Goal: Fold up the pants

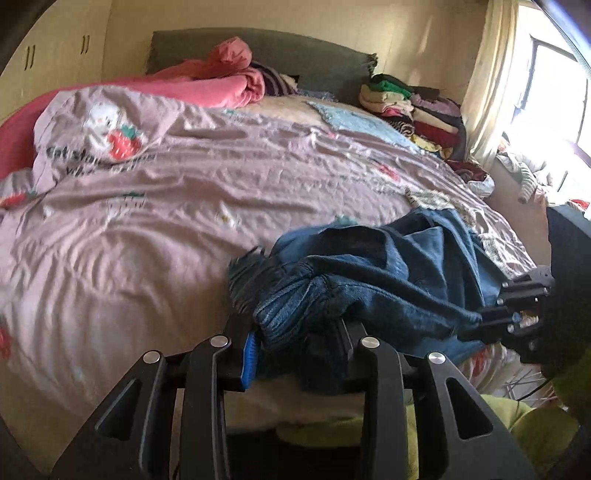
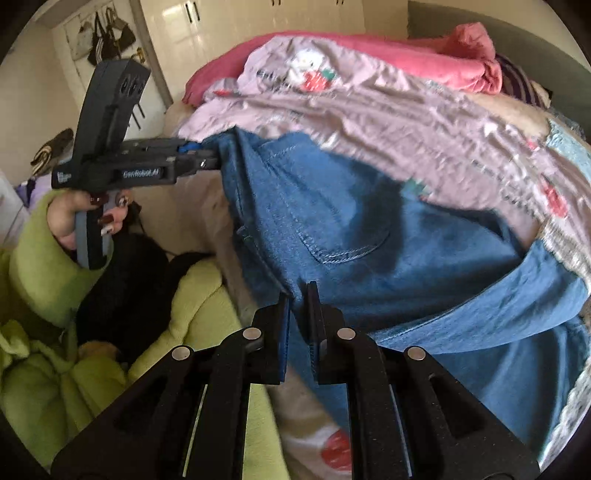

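Observation:
Blue denim pants [image 1: 388, 266] lie bunched near the bed's front right edge. My left gripper [image 1: 293, 326] is shut on a thick gathered bunch of the waistband, which fills the gap between its fingers. My right gripper [image 1: 476, 325] comes in from the right edge and pinches another part of the cloth. In the right wrist view the pants [image 2: 332, 221] spread out with a back pocket showing. There my right gripper [image 2: 298, 295] is shut on a hem of the denim. My left gripper [image 2: 210, 158], held by a hand, clamps the far corner.
A wrinkled mauve bed cover [image 1: 184, 203] with strawberry prints spreads over the bed. A pink blanket [image 1: 207, 85] lies at the headboard and a stack of folded clothes [image 1: 417, 110] at the back right. A lime green sleeve [image 2: 40, 258] is at lower left, wardrobe doors [image 2: 240, 22] behind.

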`<action>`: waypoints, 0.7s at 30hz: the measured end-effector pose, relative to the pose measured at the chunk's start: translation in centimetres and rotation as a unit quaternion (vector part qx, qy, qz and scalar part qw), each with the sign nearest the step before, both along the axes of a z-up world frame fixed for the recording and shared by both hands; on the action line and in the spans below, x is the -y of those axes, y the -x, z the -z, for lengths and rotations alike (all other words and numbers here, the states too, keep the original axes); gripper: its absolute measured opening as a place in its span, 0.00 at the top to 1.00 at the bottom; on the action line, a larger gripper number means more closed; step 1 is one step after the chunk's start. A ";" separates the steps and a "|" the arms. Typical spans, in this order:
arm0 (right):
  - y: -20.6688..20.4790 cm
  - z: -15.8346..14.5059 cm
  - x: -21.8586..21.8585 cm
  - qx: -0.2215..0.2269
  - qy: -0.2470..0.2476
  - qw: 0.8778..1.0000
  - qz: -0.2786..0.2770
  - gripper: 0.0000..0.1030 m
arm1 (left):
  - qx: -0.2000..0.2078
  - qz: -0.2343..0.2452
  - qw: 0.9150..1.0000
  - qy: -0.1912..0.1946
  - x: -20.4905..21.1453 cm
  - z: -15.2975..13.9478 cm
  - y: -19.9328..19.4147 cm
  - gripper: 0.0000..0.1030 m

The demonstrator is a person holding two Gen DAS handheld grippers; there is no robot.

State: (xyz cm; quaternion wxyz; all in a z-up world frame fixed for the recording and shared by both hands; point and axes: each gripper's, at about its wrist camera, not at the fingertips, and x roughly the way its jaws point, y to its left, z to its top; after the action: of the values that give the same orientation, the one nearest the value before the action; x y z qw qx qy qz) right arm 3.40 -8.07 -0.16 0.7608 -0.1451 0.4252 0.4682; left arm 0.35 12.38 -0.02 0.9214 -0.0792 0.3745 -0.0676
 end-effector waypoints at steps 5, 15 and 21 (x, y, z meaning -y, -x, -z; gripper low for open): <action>0.0 2.8 -1.3 -0.016 0.033 0.999 -0.005 0.95 | -0.037 -0.020 0.999 -0.009 -1.0 1.5 0.5 0.57; 0.3 3.2 -1.1 -0.025 0.019 0.999 -0.015 0.93 | 0.010 -0.036 0.999 0.008 -0.7 -2.8 3.9 0.61; 1.0 2.5 -0.6 -0.045 0.007 0.999 -0.030 0.78 | -0.045 0.023 0.999 -0.015 3.8 0.7 -0.6 0.61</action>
State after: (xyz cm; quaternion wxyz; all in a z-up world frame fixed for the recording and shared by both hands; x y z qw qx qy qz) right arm 2.36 -7.49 -2.61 0.7255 -0.1421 0.4581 0.4936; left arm 0.97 8.57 -0.69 0.9030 -0.0595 0.4179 -0.0794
